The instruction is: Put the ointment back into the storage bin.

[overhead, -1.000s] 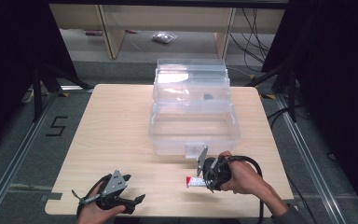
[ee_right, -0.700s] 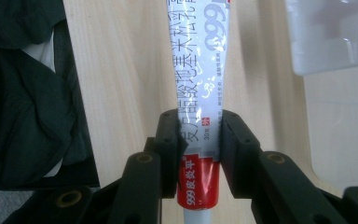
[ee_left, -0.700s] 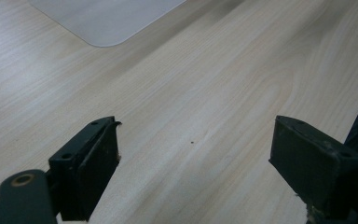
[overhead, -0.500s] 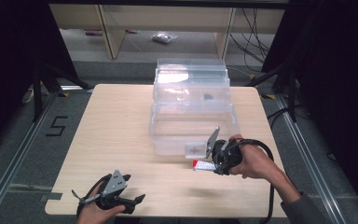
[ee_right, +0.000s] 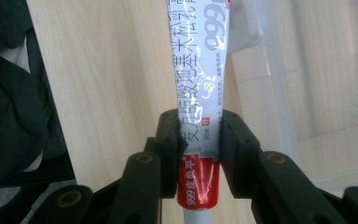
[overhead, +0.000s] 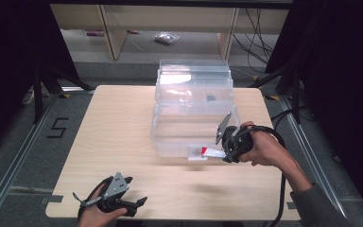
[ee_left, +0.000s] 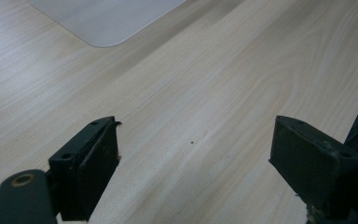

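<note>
High view: bench (overhead: 123, 142) carries 1 clear bin (overhead: 194, 118). Right tool (overhead: 217, 152), pinching the ointment tube (overhead: 208, 152), has risen from the bench to the bin's front wall, likely to drop it in. Left tool (overhead: 132, 204) rests spread, empty.

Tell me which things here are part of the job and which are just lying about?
Part of the job:
- ointment tube, gripped in the right tool
- clear plastic box on the table, right beside it

Lying about:
- left tool, open, resting on the table
- small packet on the floor beyond
</note>
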A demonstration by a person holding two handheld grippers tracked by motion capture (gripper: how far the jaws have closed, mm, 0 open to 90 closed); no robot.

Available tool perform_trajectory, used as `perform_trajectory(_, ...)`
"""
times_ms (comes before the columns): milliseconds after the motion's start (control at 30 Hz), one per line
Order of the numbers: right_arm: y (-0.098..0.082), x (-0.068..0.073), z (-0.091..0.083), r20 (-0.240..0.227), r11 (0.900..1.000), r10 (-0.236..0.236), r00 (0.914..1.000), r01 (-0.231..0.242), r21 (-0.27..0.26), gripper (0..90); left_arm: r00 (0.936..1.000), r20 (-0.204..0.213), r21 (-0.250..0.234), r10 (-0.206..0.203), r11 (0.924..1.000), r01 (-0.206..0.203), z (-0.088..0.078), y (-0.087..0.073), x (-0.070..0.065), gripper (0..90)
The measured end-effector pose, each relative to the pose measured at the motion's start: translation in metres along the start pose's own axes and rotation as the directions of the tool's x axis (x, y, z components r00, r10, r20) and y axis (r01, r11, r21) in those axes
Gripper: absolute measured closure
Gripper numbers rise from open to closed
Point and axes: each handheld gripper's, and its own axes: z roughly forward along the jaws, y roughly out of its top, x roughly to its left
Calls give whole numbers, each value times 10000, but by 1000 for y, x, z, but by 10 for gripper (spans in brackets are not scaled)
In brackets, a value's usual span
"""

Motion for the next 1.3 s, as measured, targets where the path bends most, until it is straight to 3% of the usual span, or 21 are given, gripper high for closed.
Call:
perform_trajectory(33,0,0,-1,7,9990,429,9991,-429,92,708,10000,2,3,2,10000,-2,0,0,0,149)
perform_trajectory(133,1,-8,-1,57,9999,92,9999,-92,62,708,10000,-26,30,14,10000,-14,0,0,0,150)
perform_trajectory(267,2,-13,-4,178,9987,440,9989,-444,267,708,10000,9,-1,3,10000,-3,0,0,0,149)
perform_trajectory(367,2,-20,-4,147,9994,221,9996,-225,282,708,10000,6,-12,-10,10000,10,0,0,0,149)
perform_trajectory(533,4,-28,-2,97,9986,409,9991,-412,336,708,10000,2,-5,-1,10000,1,0,0,0,150)
perform_trajectory(733,6,-40,0,69,9992,216,9997,-218,326,708,10000,3,-7,-8,10000,8,0,0,0,149)
perform_trajectory(867,7,-46,1,110,9984,351,9993,-356,435,708,10000,21,-3,5,10000,-5,0,0,0,149)
perform_trajectory(1033,9,-54,3,93,9990,56,9999,-60,436,708,10000,-28,17,52,10000,-52,0,0,0,149)
perform_trajectory(1067,10,-54,3,116,9980,421,9990,-426,474,707,10000,18,-20,-5,10000,5,0,0,0,149)
perform_trajectory(1300,10,-69,11,112,9976,490,9987,-495,474,708,10000,10,-7,-10,10000,10,0,0,0,150)
